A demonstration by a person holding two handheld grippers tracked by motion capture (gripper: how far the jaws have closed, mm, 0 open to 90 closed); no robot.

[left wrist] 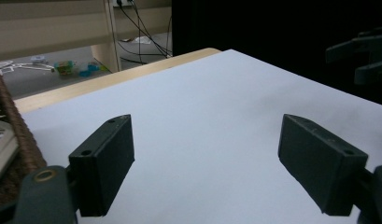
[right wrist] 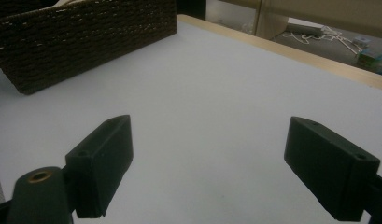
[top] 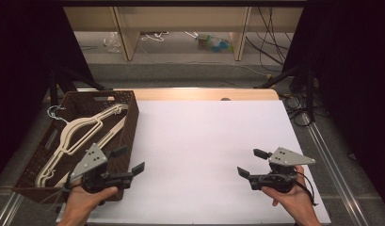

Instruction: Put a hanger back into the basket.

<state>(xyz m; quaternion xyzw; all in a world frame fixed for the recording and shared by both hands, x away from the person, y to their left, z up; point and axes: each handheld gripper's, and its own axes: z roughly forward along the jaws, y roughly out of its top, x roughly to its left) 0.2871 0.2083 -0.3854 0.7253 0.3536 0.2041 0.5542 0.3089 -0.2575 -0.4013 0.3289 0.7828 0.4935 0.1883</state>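
Cream hangers (top: 82,134), light, stiff, slippery, stacked in basket (top: 129,123) at nine o'clock; best gripped mid-arm; left tool (top: 132,159) and right tool (top: 249,162) gaping wide, empty, over white tabletop (top: 204,150).

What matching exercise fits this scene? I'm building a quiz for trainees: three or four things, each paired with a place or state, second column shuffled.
Things:
1. hangers
2. wicker basket
3. left tongs
4. right tongs

Places or states:
A. open, above the white sheet at the table's right
B. lying inside the basket
C. standing at the table's left edge
D. open, beside the basket's near corner

Pairs: 1-B, 2-C, 3-D, 4-A
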